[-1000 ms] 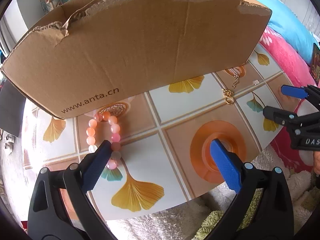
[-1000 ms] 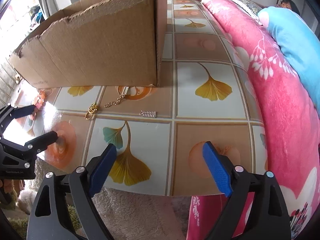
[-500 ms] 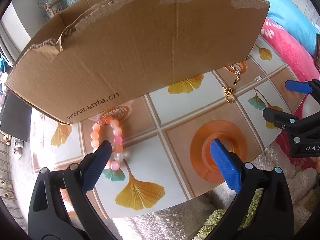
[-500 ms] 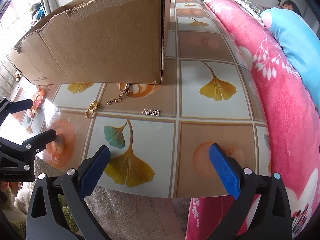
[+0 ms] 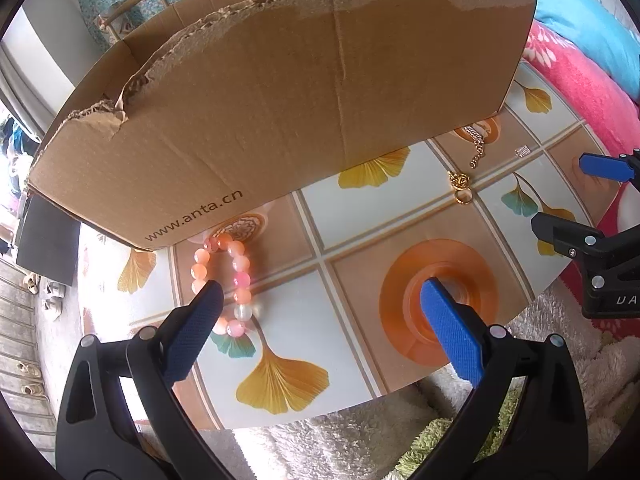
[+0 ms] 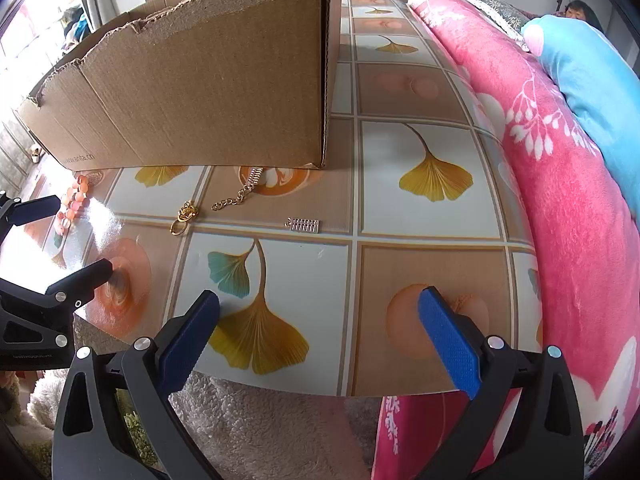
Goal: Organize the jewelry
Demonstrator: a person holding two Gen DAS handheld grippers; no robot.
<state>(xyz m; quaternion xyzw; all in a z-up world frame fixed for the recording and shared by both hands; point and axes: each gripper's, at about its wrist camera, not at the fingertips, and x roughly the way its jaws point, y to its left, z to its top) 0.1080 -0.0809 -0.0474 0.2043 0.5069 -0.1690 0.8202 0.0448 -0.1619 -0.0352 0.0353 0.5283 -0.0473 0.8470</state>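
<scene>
A pink and orange bead bracelet [image 5: 230, 280] lies on the table just in front of a cardboard box [image 5: 280, 100]; it also shows at the left of the right wrist view [image 6: 72, 204]. A gold chain with a ring [image 6: 224, 204] and a small silver clasp piece [image 6: 303, 225] lie in front of the box [image 6: 200, 80]. My left gripper [image 5: 320, 300] is open and empty, its left fingertip [image 5: 208, 300] over the bracelet's near side. My right gripper [image 6: 320, 308] is open and empty above the table's near edge.
The table [image 6: 420, 216] has a glossy ginkgo-leaf tile pattern. A pink blanket [image 6: 560, 200] and blue cushion [image 6: 592, 64] lie along its right side. A shaggy white rug [image 5: 340, 440] lies below the near edge. The right gripper shows at the right in the left wrist view [image 5: 580, 200].
Both cameras have drawn back and up a little from the table. The bracelet now sits further up between the left fingers. Nothing was grasped.
</scene>
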